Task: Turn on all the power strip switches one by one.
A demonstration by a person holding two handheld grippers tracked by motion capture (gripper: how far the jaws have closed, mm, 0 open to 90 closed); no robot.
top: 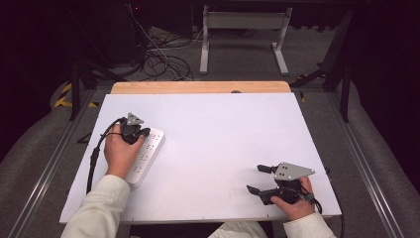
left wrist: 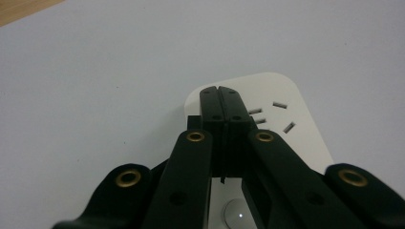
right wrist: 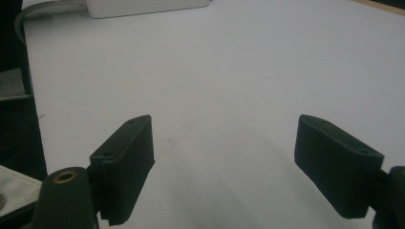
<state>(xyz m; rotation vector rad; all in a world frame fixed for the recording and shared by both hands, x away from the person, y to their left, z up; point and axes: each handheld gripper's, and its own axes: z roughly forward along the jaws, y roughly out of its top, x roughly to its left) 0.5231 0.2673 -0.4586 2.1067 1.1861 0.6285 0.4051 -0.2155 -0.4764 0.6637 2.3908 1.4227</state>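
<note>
Right gripper [top: 258, 179] sits nearest, at the front right of the white bench [top: 223, 129], held by the right hand [top: 293, 201]. Jaws spread wide, nothing between them, pointing toward the left side of the bench. In the right gripper view [right wrist: 223, 167] the two black pads stand well apart over bare white surface. Grey three-cornered plate [top: 292, 171] on top of it, cable trailing off the bench edge.

Left hand [top: 119, 151] comes in at the front left, light sleeve [top: 99, 208] on the forearm. It holds the left gripper [top: 141, 135] down over the white power strip [top: 143, 156], which lies on the left part of the bench, angled, long side running front to back. Left gripper view: jaws [left wrist: 220, 102] pressed together, nothing pinched, tips over the far end of the power strip [left wrist: 296, 124] just beside a set of socket slots [left wrist: 279, 114]; cannot tell whether the tips touch it. A round button [left wrist: 238, 214] on the strip shows below the jaws.

Farther off: wooden strip [top: 198, 87] along the back bench edge, then grey floor with tangled cables [top: 161, 59] and a white frame [top: 245, 34].
</note>
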